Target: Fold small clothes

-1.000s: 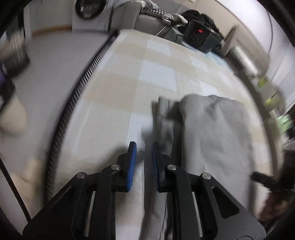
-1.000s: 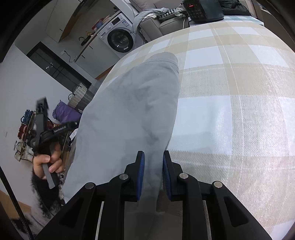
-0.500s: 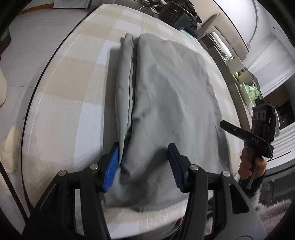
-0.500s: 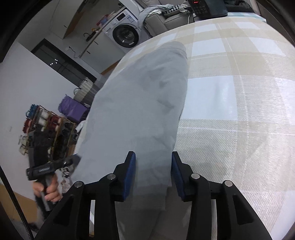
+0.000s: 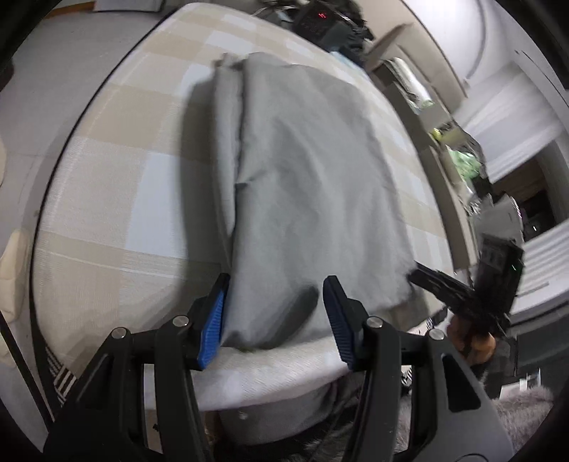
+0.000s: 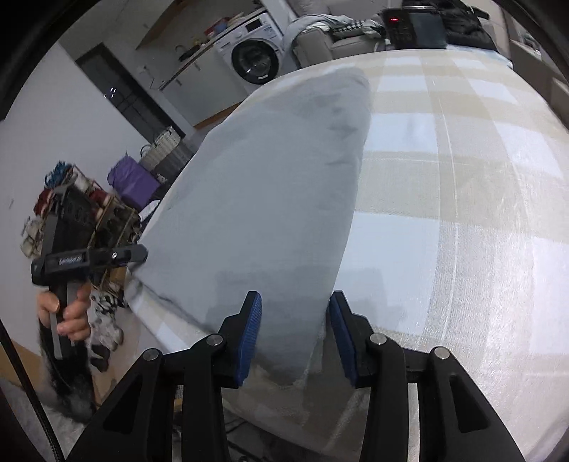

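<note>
On the side bar of my left gripper (image 6: 140,254), seen from the right wrist camera, some small pale writing is showing, but I am not able to read it. On the dark box (image 6: 414,23) behind the table a little red display is glowing, also too small to read.

The grey garment (image 5: 313,184) is lying folded on the table (image 5: 106,199), near the edge closest to me. Its cloth is looking soft and matte, with light wrinkles, and along its left side a narrower folded strip (image 5: 225,142) is running beside the wide part. The tablecloth is woven, with big checks in beige, white and pale blue.

I am holding my left gripper (image 5: 275,316) with the jaws about half apart. The blue ribbed pads (image 5: 213,320) are standing on both sides of the near left corner of the garment and are not pressing it. My right gripper (image 6: 293,337) is also about half apart, over the near right corner of the garment (image 6: 277,199), gripping nothing.

Around the table, a white washing machine (image 6: 254,58) is standing by the wall, and a purple bag (image 6: 133,181) and a woven basket (image 6: 161,147) are sitting on the floor. My hand (image 6: 69,312) is gripping the handle of the left gripper.
</note>
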The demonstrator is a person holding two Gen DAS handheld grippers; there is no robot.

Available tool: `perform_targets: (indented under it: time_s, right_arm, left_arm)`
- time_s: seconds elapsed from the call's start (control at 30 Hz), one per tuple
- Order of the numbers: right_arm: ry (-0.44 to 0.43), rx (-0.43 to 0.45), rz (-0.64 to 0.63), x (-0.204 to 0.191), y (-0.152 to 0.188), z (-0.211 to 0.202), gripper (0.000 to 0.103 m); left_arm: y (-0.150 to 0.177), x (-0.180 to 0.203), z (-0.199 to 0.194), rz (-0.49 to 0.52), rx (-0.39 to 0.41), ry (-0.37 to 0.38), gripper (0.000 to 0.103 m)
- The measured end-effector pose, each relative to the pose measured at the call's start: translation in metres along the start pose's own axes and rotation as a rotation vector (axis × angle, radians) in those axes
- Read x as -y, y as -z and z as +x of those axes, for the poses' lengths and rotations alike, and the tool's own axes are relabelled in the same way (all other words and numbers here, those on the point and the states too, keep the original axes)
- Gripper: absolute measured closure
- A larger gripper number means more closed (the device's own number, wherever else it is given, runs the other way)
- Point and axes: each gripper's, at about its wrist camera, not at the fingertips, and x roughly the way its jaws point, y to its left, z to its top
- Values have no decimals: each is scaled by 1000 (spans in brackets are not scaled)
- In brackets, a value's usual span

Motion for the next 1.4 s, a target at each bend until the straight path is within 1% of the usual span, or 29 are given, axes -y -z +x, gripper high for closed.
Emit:
perform_targets:
  time_s: [0.07,0.1,0.13,0.17,0.23,0.27,0.33,0.4,0.43,0.47,0.5,0.57,0.63,0.7,0.73,0.77,0.87,0.97,1.03,1.07,1.1,1.13,1.17,1.2,1.23,1.27,1.3,1.33,1.4]
  right_arm:
    - [-13,16,7,3,-2,5,77]
    - [-10,32,20,7,-2,7,82]
    - [-16,38,33,10,-1,7,90]
    - [-30,41,57,14,0,6,94]
    - [-15,57,86,22,2,0,95]
    - [14,52,74,23,3,-2,95]
    - [19,26,55,26,2,-4,94]
    - [32,19,39,26,-2,-7,85]
    - [28,40,46,27,-7,-8,77]
    - [20,50,57,27,-13,-8,66]
    - [4,59,68,28,-21,-5,62]
    - [-33,68,85,28,-29,1,61]
    - [-44,73,136,33,-40,16,61]
    - [-60,86,157,42,-56,22,63]
    - [-48,89,152,42,-62,26,68]
    - [-20,88,141,40,-67,31,80]
    - [15,85,123,40,-75,38,95]
    - [20,98,140,47,-74,31,98]
    - [63,106,160,56,-73,26,98]
    - [71,112,169,58,-72,24,98]
    - [86,112,171,61,-72,21,98]
    - [102,108,168,62,-72,18,97]
    - [112,101,168,63,-72,15,96]
    - [100,100,171,63,-71,12,95]
    - [71,104,170,62,-70,9,91]
    - [51,103,167,61,-69,7,83]
    - [28,99,165,58,-68,7,77]
    - [5,99,157,55,-68,7,67]
    - [-13,99,121,48,-71,11,64]
  left_arm:
    - [4,13,-5,41,-4,45,55]
    - [7,20,-6,75,-8,51,55]
    - [9,24,-6,93,-10,37,55]
    - [11,26,-4,105,-19,5,55]
    - [14,25,3,93,-58,-15,55]
    - [18,24,4,94,-70,-12,55]
    - [20,25,3,123,-74,-21,55]
    - [18,25,0,123,-63,-27,55]
    - [17,24,0,117,-59,-24,55]
    - [17,23,0,117,-54,-25,55]
    - [17,22,-1,117,-49,-41,54]
    - [14,14,-4,104,-37,-39,55]
    - [15,5,-13,76,-19,-33,54]
    - [12,-4,-23,46,18,-29,54]
    - [11,-8,-27,34,37,-32,53]
    - [9,-11,-31,22,57,-41,53]
    - [4,-22,-34,-29,111,-64,53]
    - [1,-21,-20,-47,109,-74,53]
    - [7,-11,-4,17,52,-94,51]
    - [12,-3,2,79,39,-138,49]
    - [16,6,3,159,52,-210,41]
    - [18,11,7,203,22,-263,41]
    - [21,18,9,247,14,-301,40]
    - [22,19,9,255,-4,-313,40]
    - [22,18,8,251,1,-312,40]
    - [20,15,6,233,8,-304,40]
    - [19,13,5,212,17,-297,40]
    - [19,11,4,202,21,-293,40]
    - [19,10,3,210,20,-300,40]
